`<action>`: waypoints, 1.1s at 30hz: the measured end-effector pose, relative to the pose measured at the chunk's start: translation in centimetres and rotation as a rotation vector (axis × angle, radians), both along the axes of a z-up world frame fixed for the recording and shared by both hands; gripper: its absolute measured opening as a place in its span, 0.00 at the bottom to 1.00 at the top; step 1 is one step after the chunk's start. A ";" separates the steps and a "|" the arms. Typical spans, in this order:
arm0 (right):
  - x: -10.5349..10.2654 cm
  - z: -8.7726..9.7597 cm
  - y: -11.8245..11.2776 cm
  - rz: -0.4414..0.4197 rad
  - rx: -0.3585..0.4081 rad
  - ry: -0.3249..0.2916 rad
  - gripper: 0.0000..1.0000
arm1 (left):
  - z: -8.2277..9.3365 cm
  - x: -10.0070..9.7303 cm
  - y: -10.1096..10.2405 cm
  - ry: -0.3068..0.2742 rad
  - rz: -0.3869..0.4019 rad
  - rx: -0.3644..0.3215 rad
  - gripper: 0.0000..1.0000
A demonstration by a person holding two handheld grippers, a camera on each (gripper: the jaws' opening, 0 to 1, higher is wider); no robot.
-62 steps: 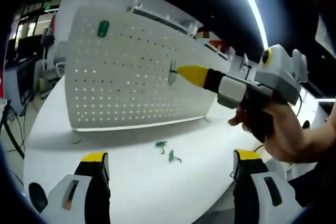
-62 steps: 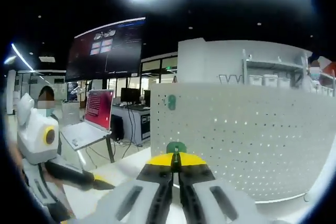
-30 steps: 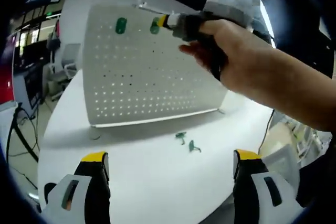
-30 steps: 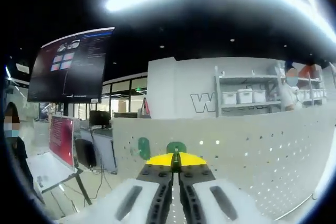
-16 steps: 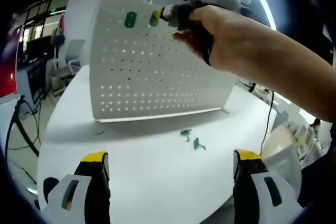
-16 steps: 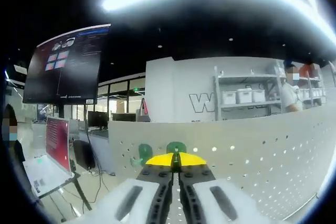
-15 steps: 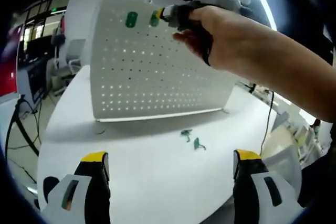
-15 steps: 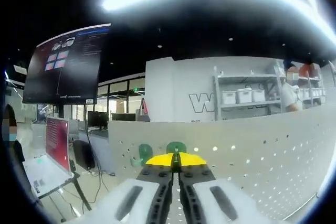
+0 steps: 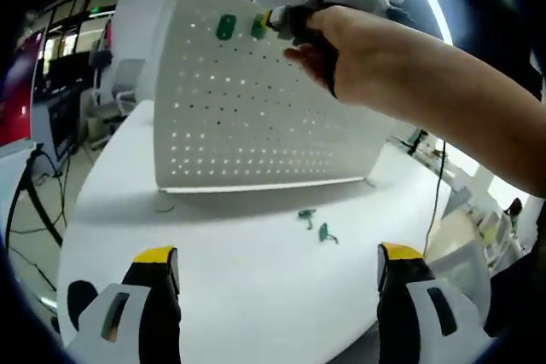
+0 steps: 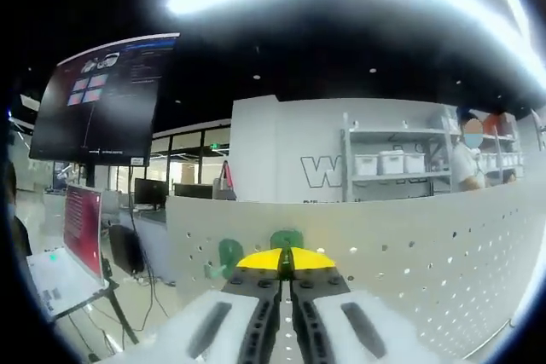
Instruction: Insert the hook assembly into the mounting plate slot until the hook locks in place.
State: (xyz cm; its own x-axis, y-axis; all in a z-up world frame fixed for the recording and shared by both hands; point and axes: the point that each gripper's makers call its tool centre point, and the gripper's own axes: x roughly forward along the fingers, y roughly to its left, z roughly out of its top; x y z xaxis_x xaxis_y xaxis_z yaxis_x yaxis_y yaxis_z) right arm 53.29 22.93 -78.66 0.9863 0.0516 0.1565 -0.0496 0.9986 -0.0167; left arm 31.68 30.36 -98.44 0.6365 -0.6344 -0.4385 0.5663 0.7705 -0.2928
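A white pegboard plate [image 9: 256, 117] stands upright on a round white table [image 9: 230, 287]. One green hook [image 9: 226, 26] sits in the board's top row. Just right of it is a second green hook [image 9: 258, 27], pinched in my right gripper [image 9: 271, 19], which a hand holds up at the board's top edge. In the right gripper view the yellow-tipped right gripper [image 10: 287, 255] is shut on that hook [image 10: 287, 238], pressed against the pegboard [image 10: 401, 253], with the mounted hook [image 10: 229, 253] to its left. My left gripper [image 9: 277, 266] hangs open over the table, holding nothing.
Two loose green hooks [image 9: 307, 213] [image 9: 324, 233] lie on the table in front of the board. Behind the board are shelves with bins [image 10: 388, 164], a large wall screen [image 10: 107, 100] and a laptop [image 10: 72, 236]. The table's edge curves off at left [image 9: 64, 236].
My right gripper carried the hook from the board's middle up to its top row, beside the mounted hook, and has held near there for the last second. The left view has shifted slightly.
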 end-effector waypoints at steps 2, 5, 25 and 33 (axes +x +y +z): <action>0.1 -0.2 0.0 -0.002 0.002 0.002 0.00 | -0.1 0.0 0.0 0.004 -0.003 0.001 0.98; 0.1 -0.3 0.1 -0.009 -0.013 -0.005 0.00 | -0.4 -0.1 0.2 0.011 0.001 -0.008 0.98; 0.5 -0.8 -0.2 -0.059 -0.009 -0.031 0.00 | -2.1 -0.1 1.9 0.039 0.026 -0.009 0.98; 0.7 -1.2 -0.3 -0.078 -0.001 -0.023 0.00 | -2.4 -0.2 2.0 0.048 0.032 -0.018 0.97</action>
